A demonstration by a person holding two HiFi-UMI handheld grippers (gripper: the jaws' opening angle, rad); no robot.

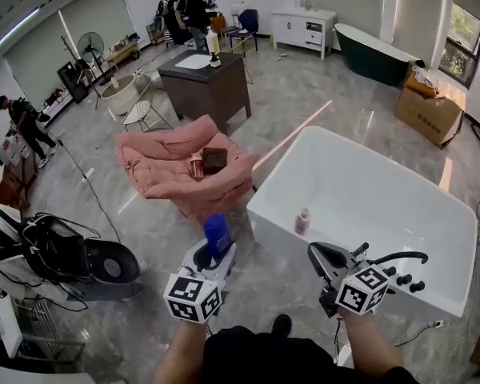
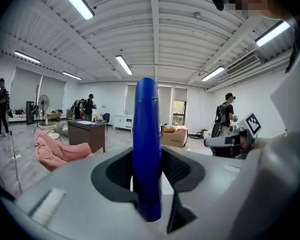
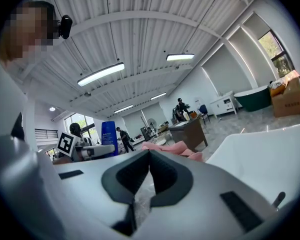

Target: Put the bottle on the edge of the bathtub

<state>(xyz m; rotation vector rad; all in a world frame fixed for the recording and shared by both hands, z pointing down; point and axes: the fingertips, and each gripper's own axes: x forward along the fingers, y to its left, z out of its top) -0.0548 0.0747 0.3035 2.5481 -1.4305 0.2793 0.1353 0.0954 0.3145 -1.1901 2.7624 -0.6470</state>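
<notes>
**Blue bottle clamped, short of the tub**

Nearest the person, on the near side of the tub (image 1: 368,198), the left gripper (image 1: 214,256) is clamped on the blue bottle (image 1: 217,232). The jaws stand wide because the bottle's body fills the gap between them, and the bottle is held upright – probably so it can be set down on its base without tipping. It is in the air off the tub's near-left corner and not yet over the rim, so the placing is not done.

The right gripper (image 1: 324,254) hovers beside it, just before the tub's near rim. Its jaws are together with nothing between them, so it seems only to be kept out of the way.

A small bottle (image 1: 302,221) stands at the near rim. Left of the tub lies a pink chair (image 1: 176,166) with a couple of things on it. Beyond the tub's far side sit a box (image 1: 428,110) and a dark tub (image 1: 372,54).

Much is hard to read. From above, the gripper covers the blue bottle's lower half. The left gripper view shows the bottle only as a narrow blue column, so its true shape is unclear, and the print on its label is too small to read. Whether the small bottle rests on the rim or just inside it – I cannot tell. The things on the chair are too small to name.
</notes>
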